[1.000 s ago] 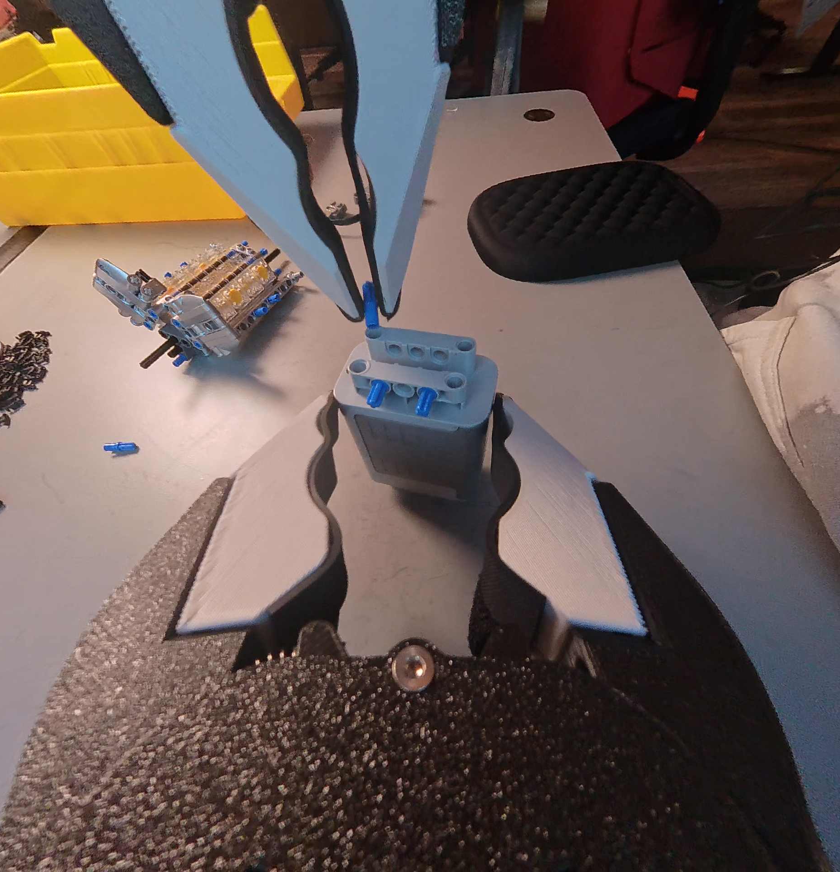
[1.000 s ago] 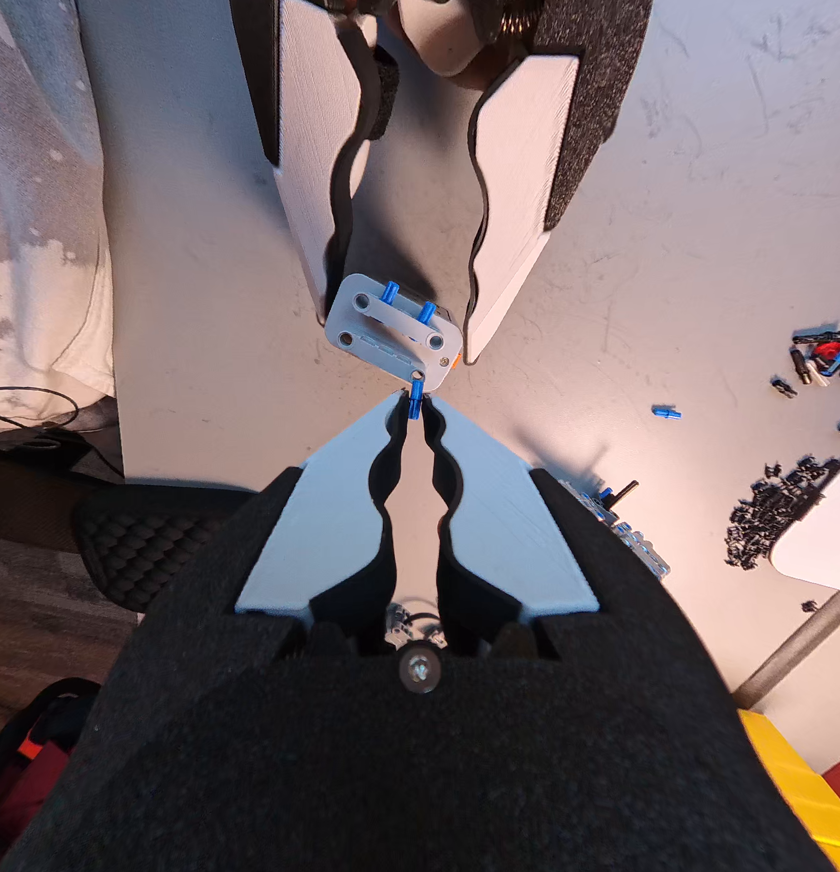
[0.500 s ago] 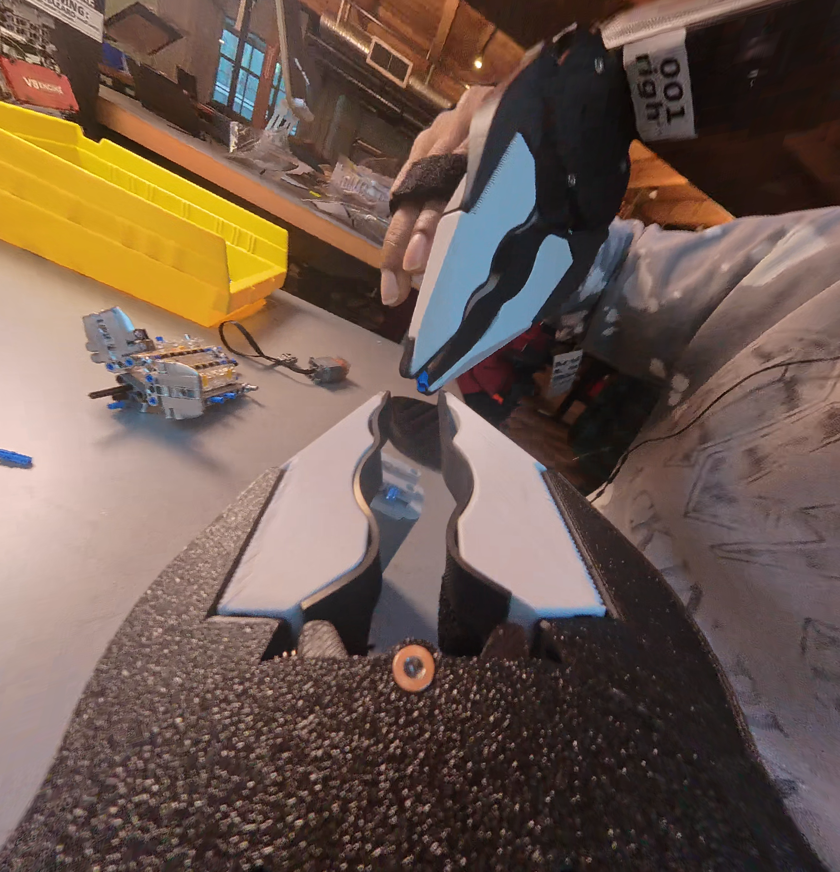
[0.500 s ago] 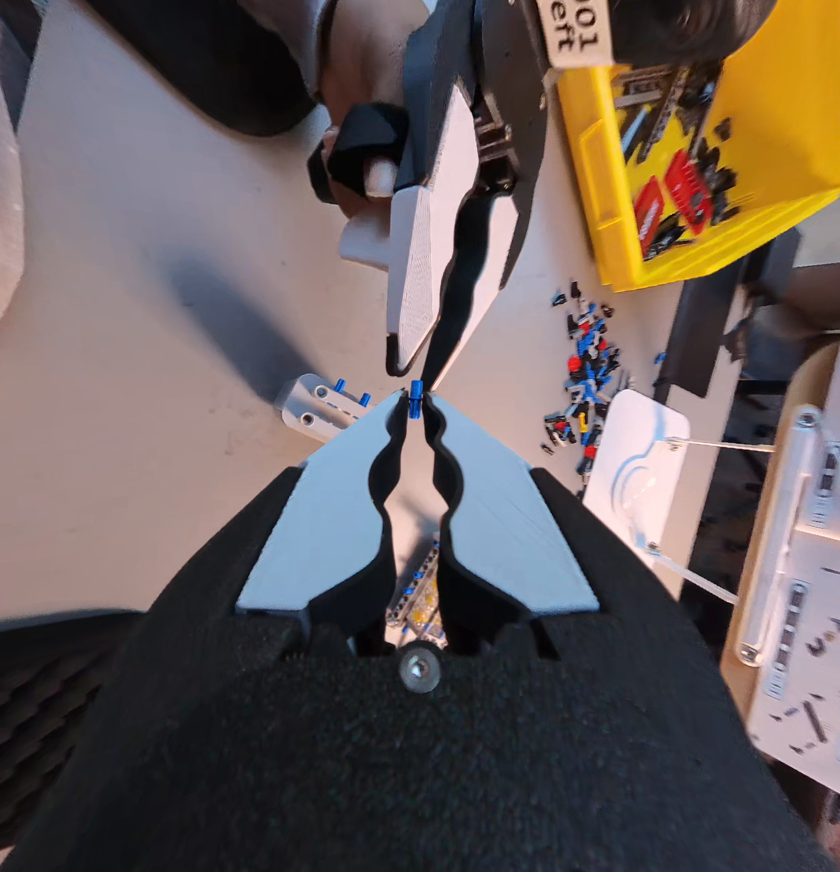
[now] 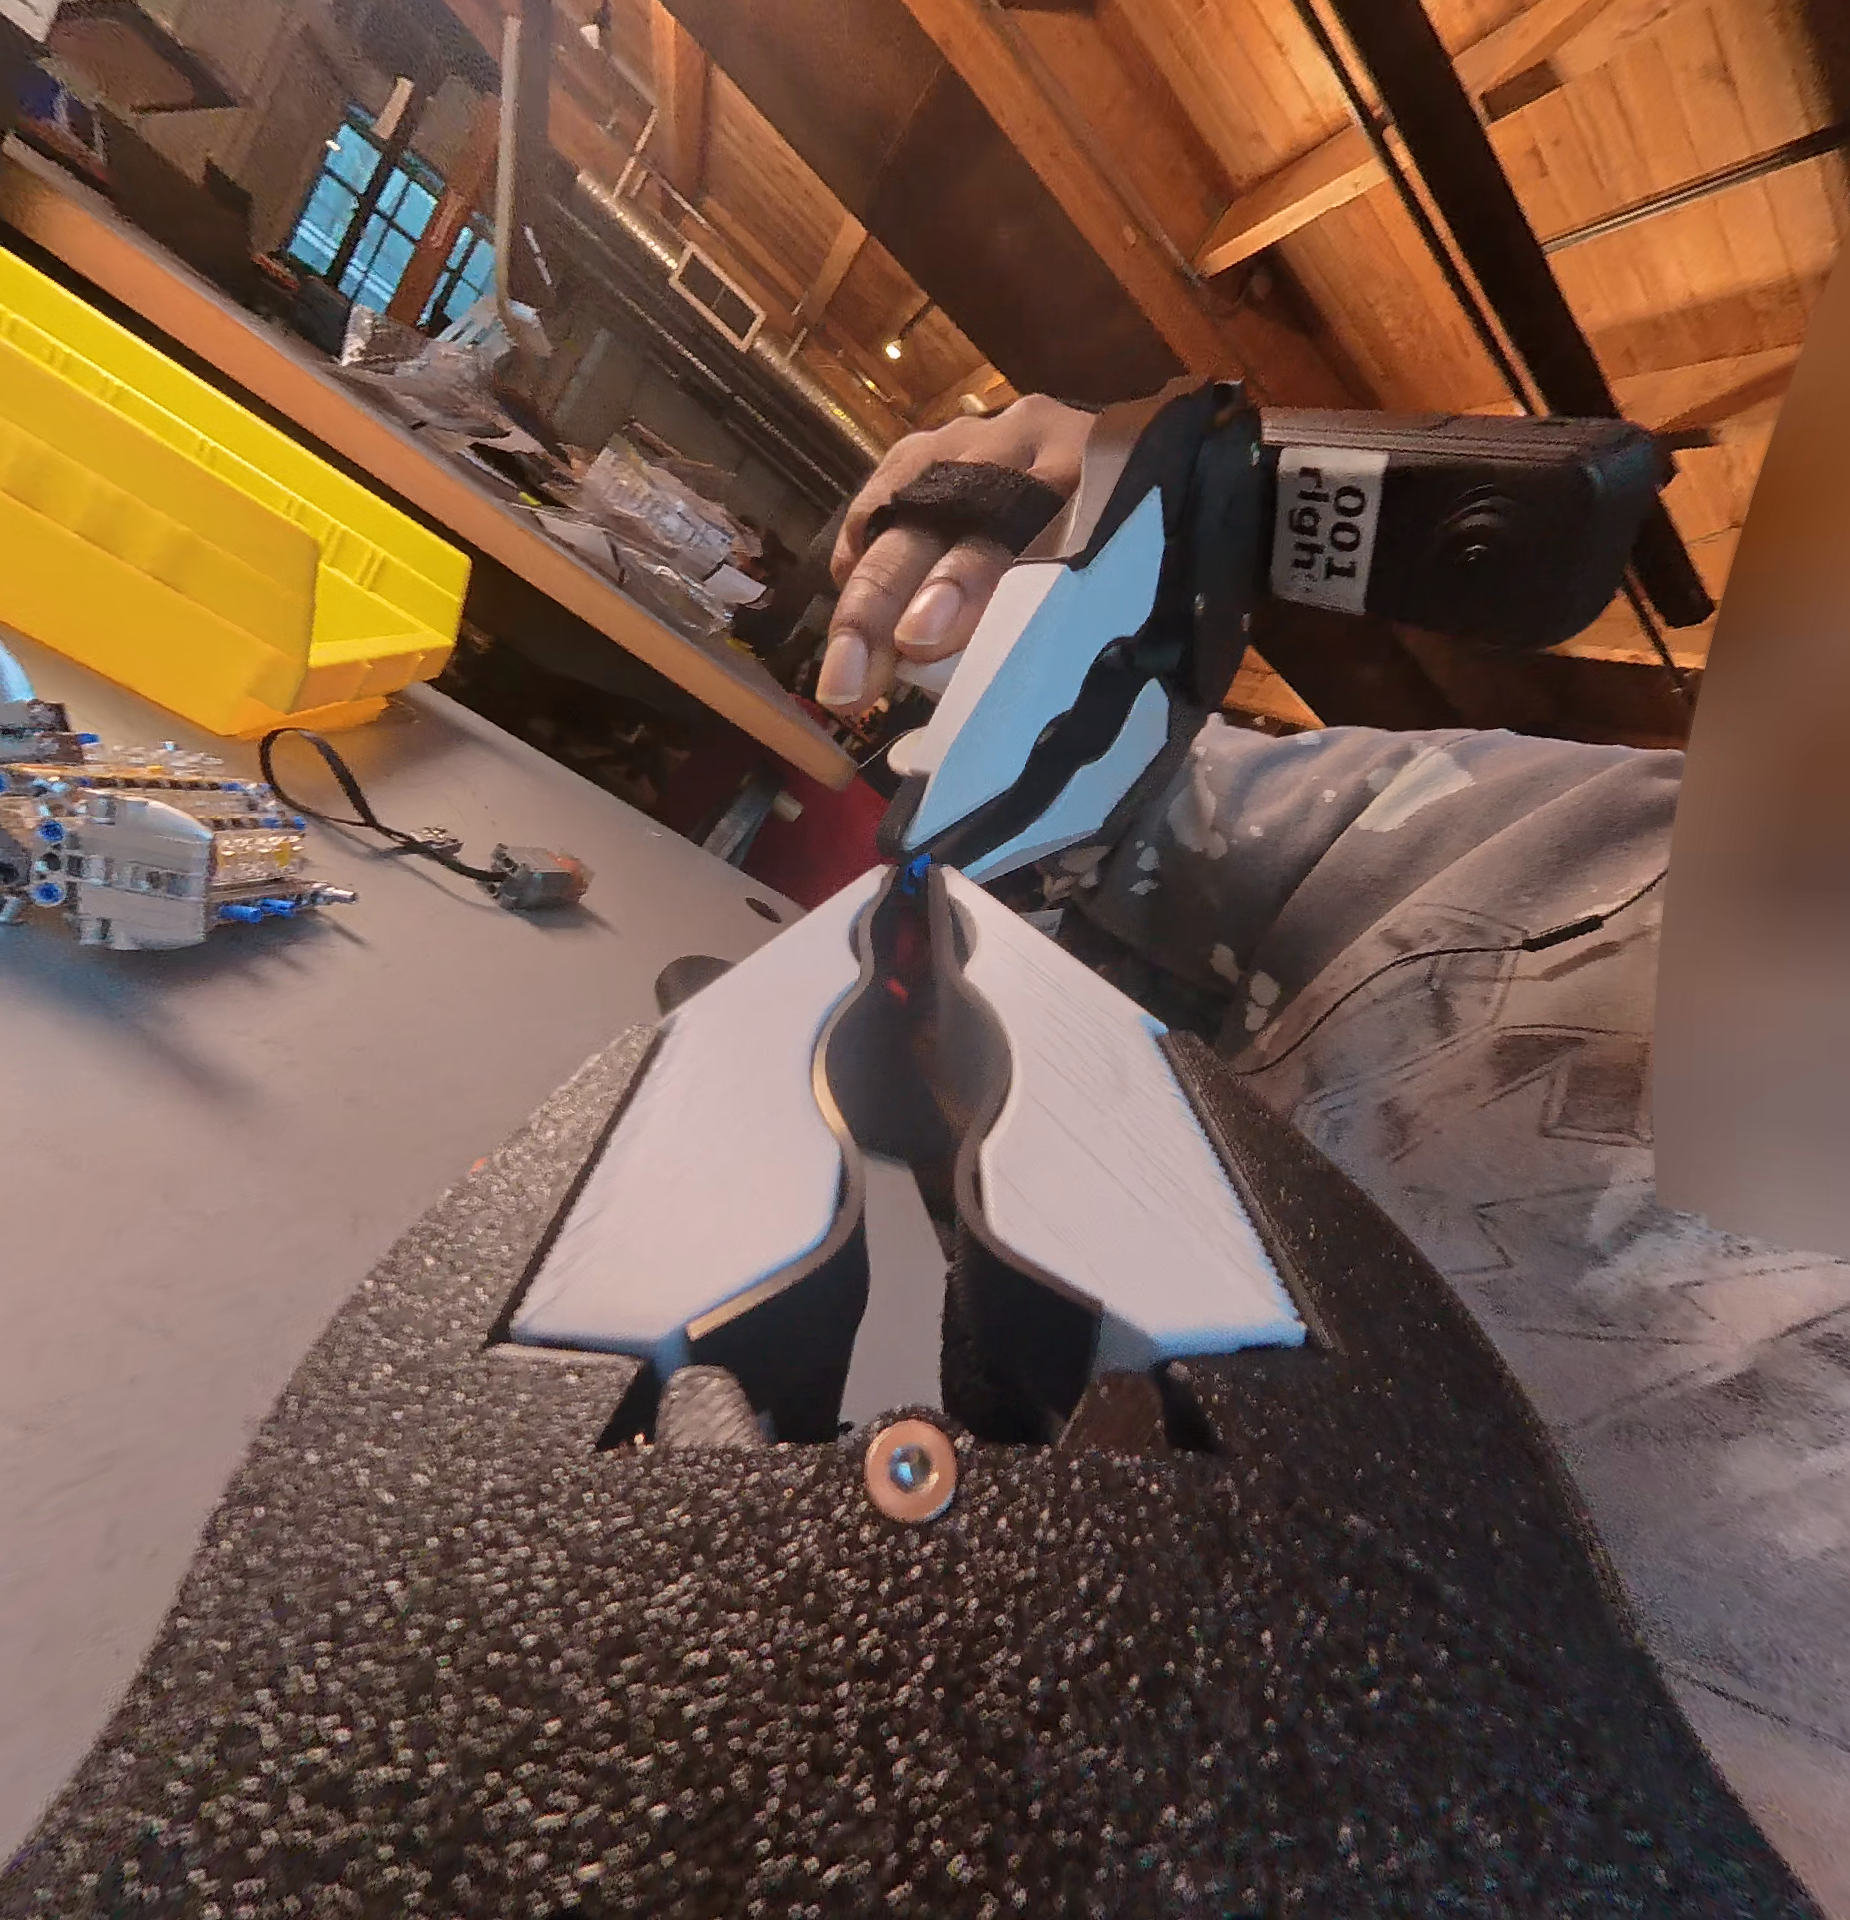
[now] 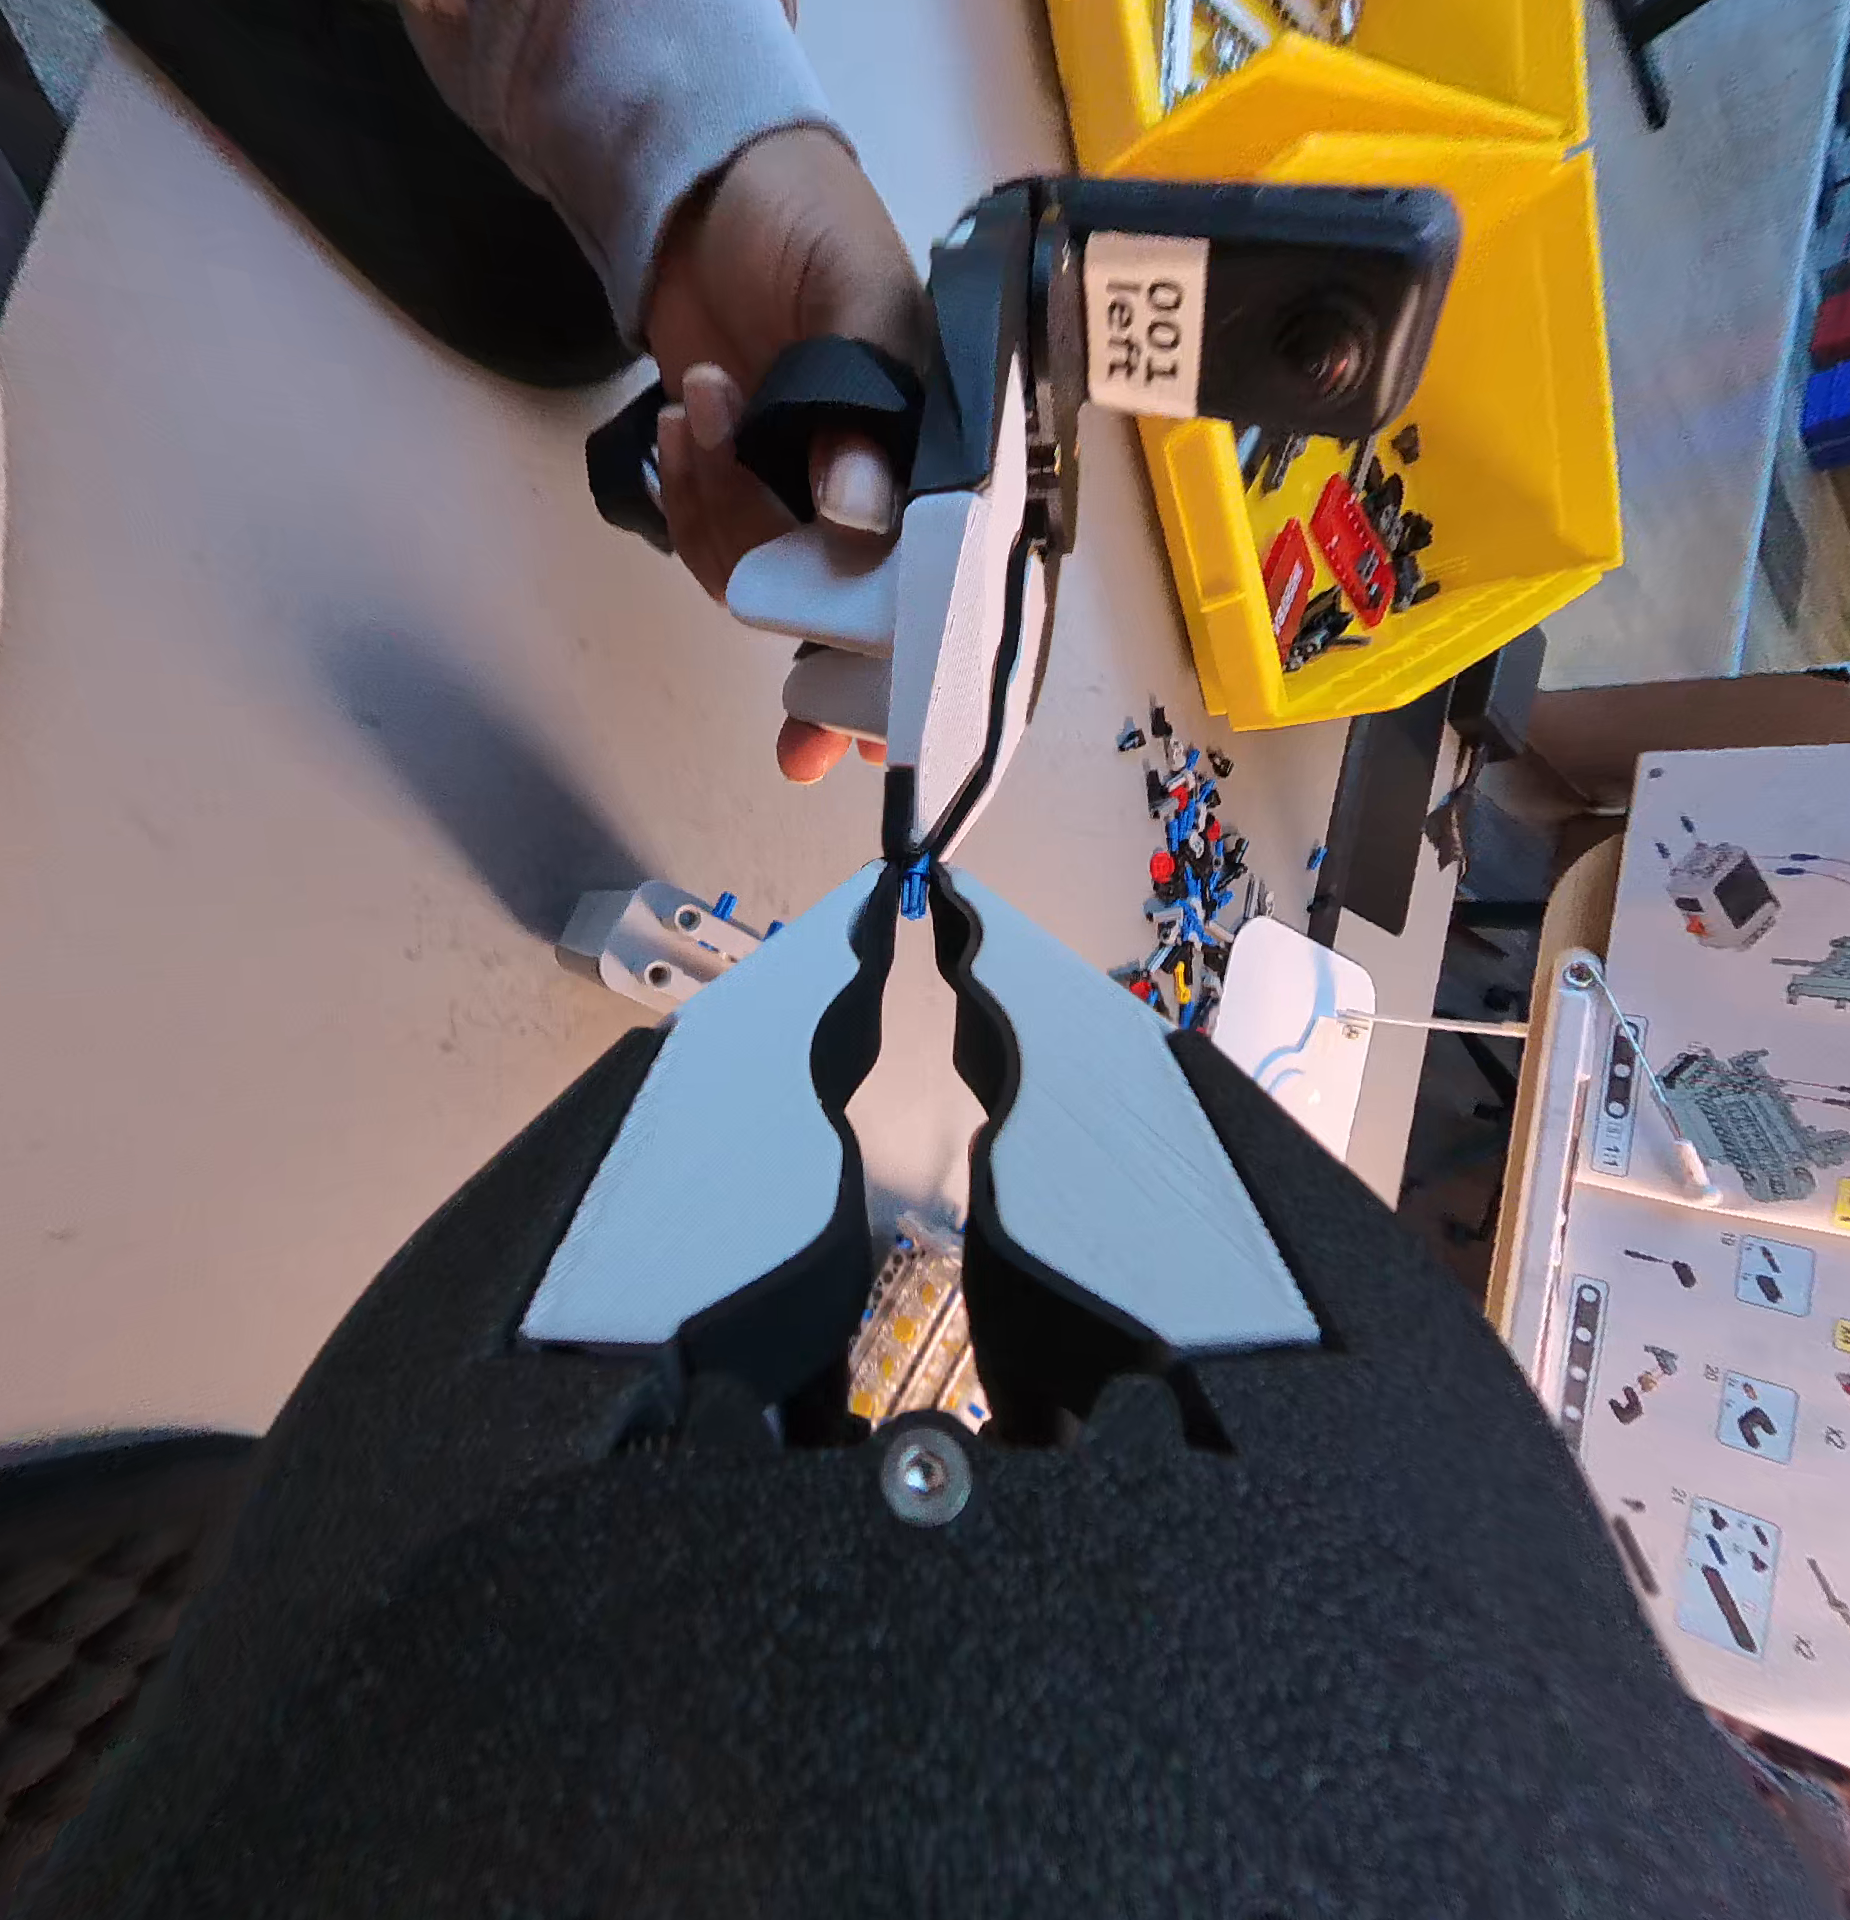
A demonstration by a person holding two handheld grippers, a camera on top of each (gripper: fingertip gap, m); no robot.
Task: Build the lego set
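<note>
My right gripper (image 6: 910, 885) is shut on a small blue pin (image 6: 912, 896), held upright in the air above the table. My left gripper (image 5: 908, 883) is shut too, and its tips meet the same blue pin (image 5: 909, 875) from the other end. Each gripper shows tip to tip in the other's view: the right gripper (image 5: 916, 847) in the left wrist view, the left gripper (image 6: 913, 844) in the right wrist view. A grey block with blue pins (image 6: 651, 940) lies on the table below, apart from both grippers.
A grey brick-built model (image 5: 142, 842) and a cable with a connector (image 5: 536, 888) lie on the table. Yellow bins (image 6: 1420, 416), a pile of small parts (image 6: 1191, 883), a white tray (image 6: 1295, 1029) and an instruction booklet (image 6: 1731, 1195) are at the side. A person's sleeve (image 5: 1420, 935) is close by.
My left gripper has let go of the grey block, risen, tilted up and shut at the pin. My right gripper has lifted the blue pin away from the block.
</note>
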